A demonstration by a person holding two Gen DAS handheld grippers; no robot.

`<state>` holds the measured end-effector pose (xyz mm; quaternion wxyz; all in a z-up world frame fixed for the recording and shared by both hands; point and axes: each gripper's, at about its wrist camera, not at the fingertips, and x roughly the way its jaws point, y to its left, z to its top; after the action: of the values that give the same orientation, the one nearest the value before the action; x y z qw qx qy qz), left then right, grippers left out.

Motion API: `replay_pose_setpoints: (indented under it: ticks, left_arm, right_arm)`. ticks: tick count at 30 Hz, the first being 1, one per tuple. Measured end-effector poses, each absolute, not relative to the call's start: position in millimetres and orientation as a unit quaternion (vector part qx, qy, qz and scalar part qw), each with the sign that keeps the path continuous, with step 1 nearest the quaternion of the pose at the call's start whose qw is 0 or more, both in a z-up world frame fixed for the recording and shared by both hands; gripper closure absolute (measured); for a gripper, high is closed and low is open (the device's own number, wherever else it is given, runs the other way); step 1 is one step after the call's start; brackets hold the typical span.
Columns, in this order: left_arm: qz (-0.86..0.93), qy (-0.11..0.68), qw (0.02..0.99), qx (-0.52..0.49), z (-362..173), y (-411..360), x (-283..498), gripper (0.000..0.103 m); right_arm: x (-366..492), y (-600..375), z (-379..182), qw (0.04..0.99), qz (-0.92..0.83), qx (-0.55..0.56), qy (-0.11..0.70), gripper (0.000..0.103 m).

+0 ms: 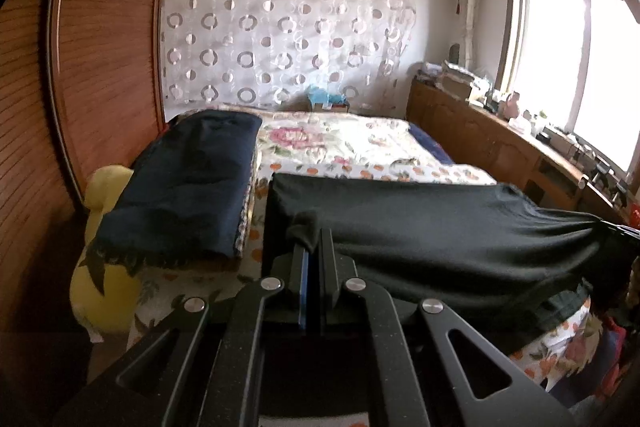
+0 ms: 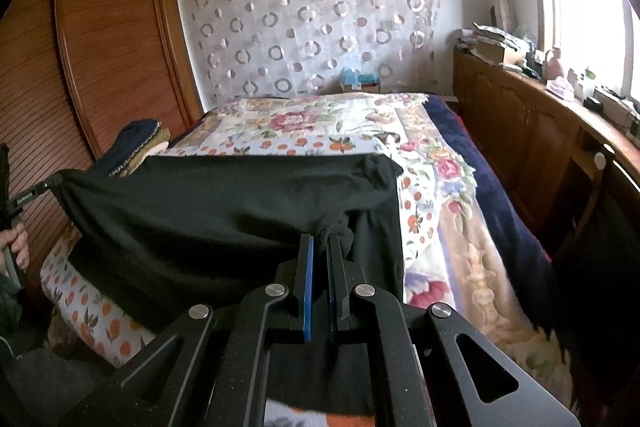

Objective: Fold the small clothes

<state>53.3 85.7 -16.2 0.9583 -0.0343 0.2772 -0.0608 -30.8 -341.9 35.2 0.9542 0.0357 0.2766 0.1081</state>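
While both jaws pinch its near corners, the black garment (image 1: 420, 227) hangs stretched over the bed (image 1: 352, 135) edge at 6 o'clock, left gripper (image 1: 311, 247), right gripper (image 2: 320, 243). Folding looks barely begun; folded dark cloth (image 1: 188, 183) sits at 10 o'clock.

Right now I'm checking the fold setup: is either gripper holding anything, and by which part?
Both hold the black garment. The left gripper pinches a bunched left corner of its near edge; the right gripper pinches the right corner, the cloth stretched between them.
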Motion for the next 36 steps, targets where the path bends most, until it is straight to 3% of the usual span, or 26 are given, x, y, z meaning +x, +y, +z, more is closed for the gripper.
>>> replay_pose_setpoints:
  ticks: [6, 9, 12, 13, 15, 19, 20, 36]
  left_arm:
    - [-0.045, 0.337, 0.940, -0.016, -55.8, 85.8, 61.5, 0.098]
    - [-0.047, 0.360, 0.932, -0.012, -73.2, 83.8, 59.2, 0.094]
    - [-0.051, 0.358, 0.932, -0.006, -73.3, 81.3, 52.6, 0.074]
    - [-0.052, 0.356, 0.933, -0.005, -72.0, 80.5, 50.4, 0.066]
    - [-0.056, 0.352, 0.934, -0.005, -68.8, 79.7, 45.7, 0.059]
    - [-0.057, 0.349, 0.935, 0.003, -64.7, 75.7, 42.1, 0.031]
    - [-0.059, 0.348, 0.936, 0.005, -64.2, 74.7, 41.0, 0.029]
    - [-0.047, 0.372, 0.927, 0.006, -83.6, 78.4, 41.6, 0.027]
  right_arm:
    - [-25.3, -337.9, 1.7, 0.938, 0.105, 0.034, 0.329, 0.098]
    - [-18.5, -332.6, -5.0, 0.935, 0.080, 0.012, 0.345, 0.088]
    - [-12.0, -331.0, 3.2, 0.939, 0.062, -0.007, 0.338, 0.079]
    - [-11.3, -328.8, 5.9, 0.940, 0.059, -0.009, 0.336, 0.068]
    - [-10.5, -325.7, 13.1, 0.944, 0.053, -0.016, 0.325, 0.058]
    - [-5.7, -317.2, 25.4, 0.949, 0.055, -0.025, 0.309, 0.057]
    - [-3.7, -313.5, 26.3, 0.950, 0.058, -0.026, 0.307, 0.057]
    - [57.9, -239.7, -36.9, 0.921, 0.169, -0.054, 0.346, 0.057]
